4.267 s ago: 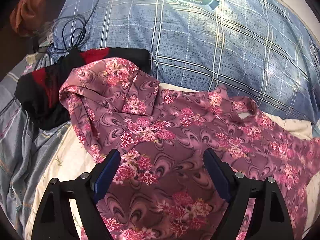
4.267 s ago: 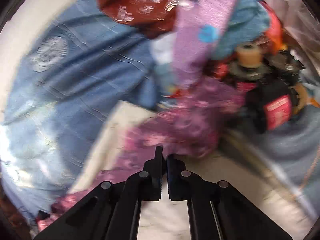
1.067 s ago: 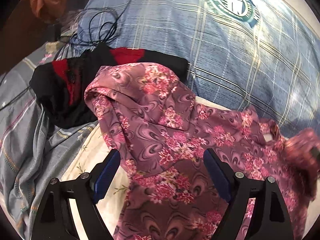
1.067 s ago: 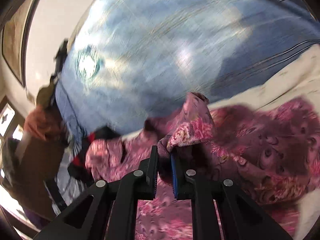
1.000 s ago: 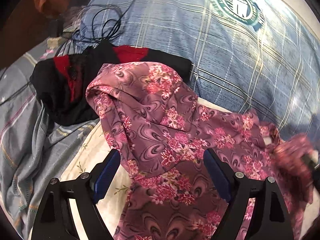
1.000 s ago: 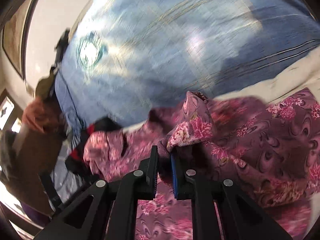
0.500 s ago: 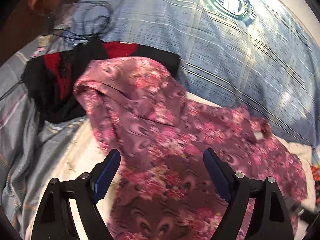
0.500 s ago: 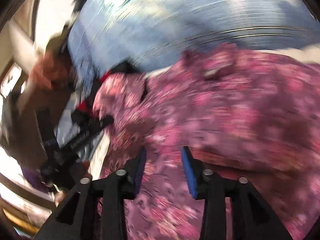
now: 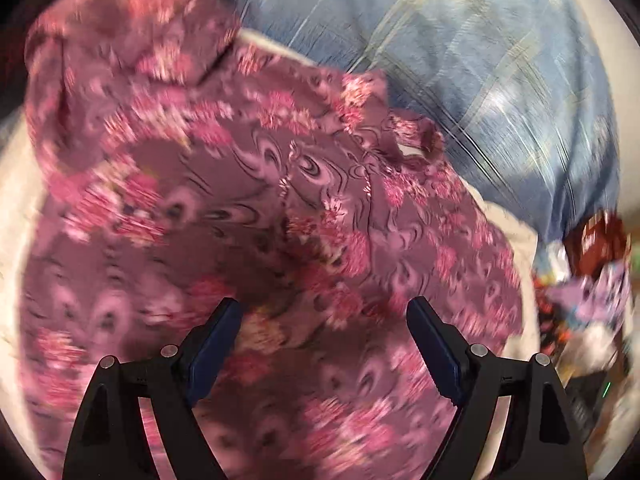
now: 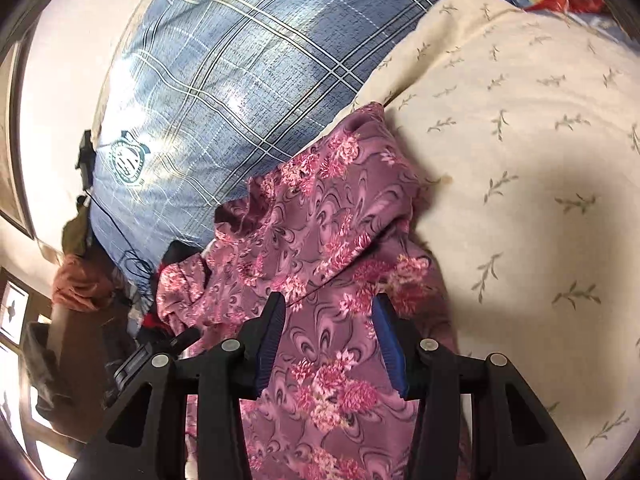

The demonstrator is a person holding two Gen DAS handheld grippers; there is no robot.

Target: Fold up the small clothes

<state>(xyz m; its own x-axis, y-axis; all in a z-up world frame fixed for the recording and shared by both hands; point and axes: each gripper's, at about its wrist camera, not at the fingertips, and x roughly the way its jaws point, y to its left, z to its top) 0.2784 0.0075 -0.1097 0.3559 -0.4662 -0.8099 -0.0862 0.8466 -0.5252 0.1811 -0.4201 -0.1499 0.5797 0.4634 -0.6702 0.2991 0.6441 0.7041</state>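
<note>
Jaws of both the left gripper point(image 9: 322, 332) and right gripper point(image 10: 330, 334) gape empty over the floral garment point(image 10: 320, 240), lower frame, likely choosing fresh holds.

both wrist views look down, close — sharing the floral garment point(image 9: 304, 184) point(image 10: 320, 240).
</note>
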